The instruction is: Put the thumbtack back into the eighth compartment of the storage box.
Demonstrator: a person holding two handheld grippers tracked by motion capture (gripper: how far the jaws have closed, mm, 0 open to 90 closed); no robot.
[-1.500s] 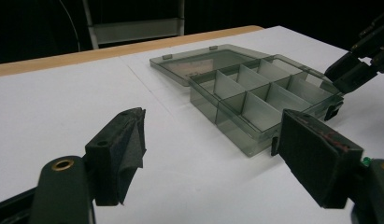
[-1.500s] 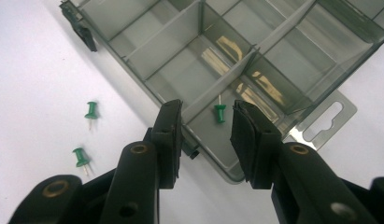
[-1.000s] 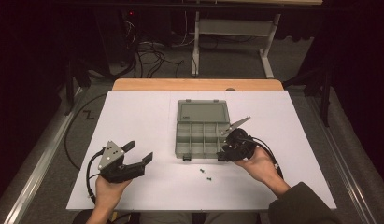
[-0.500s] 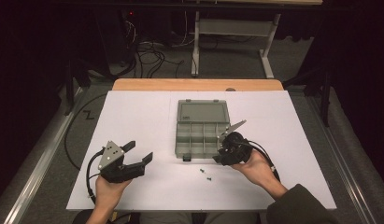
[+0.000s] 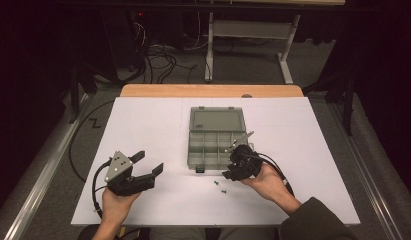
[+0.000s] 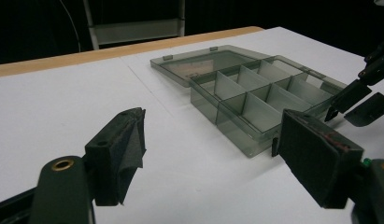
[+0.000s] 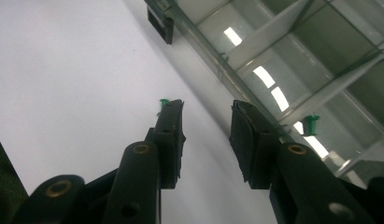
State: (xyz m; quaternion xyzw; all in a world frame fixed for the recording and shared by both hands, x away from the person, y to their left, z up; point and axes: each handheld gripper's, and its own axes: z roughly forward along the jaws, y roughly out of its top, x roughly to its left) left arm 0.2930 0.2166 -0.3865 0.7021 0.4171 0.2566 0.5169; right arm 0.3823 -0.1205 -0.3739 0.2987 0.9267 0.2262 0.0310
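A grey-green compartment box [image 5: 205, 152] lies open in the middle of the white table, its lid [image 5: 216, 120] flat behind it. Two small green pins [image 5: 216, 183] lie on the table just in front of it. My right gripper [image 5: 228, 172] points down at the box's front right corner. Its jaws have just been closing and stand apart with nothing between them [image 7: 206, 108]. One green pin [image 7: 164, 101] sits just beyond the left jaw tip, and another pin [image 7: 311, 123] lies inside a compartment. My left gripper [image 5: 151, 161] rests open at the front left, empty [image 6: 213, 135].
The box's black latch [image 7: 161, 21] sticks out from its front wall. The table's wooden far edge [image 5: 213, 90] lies behind the white sheet. Cables and a metal stand [image 5: 243, 30] are on the floor beyond. Bare white surface lies left of the box.
My right gripper has shifted a little left and toward the table's front, along the box's front edge. My left gripper has kept still.
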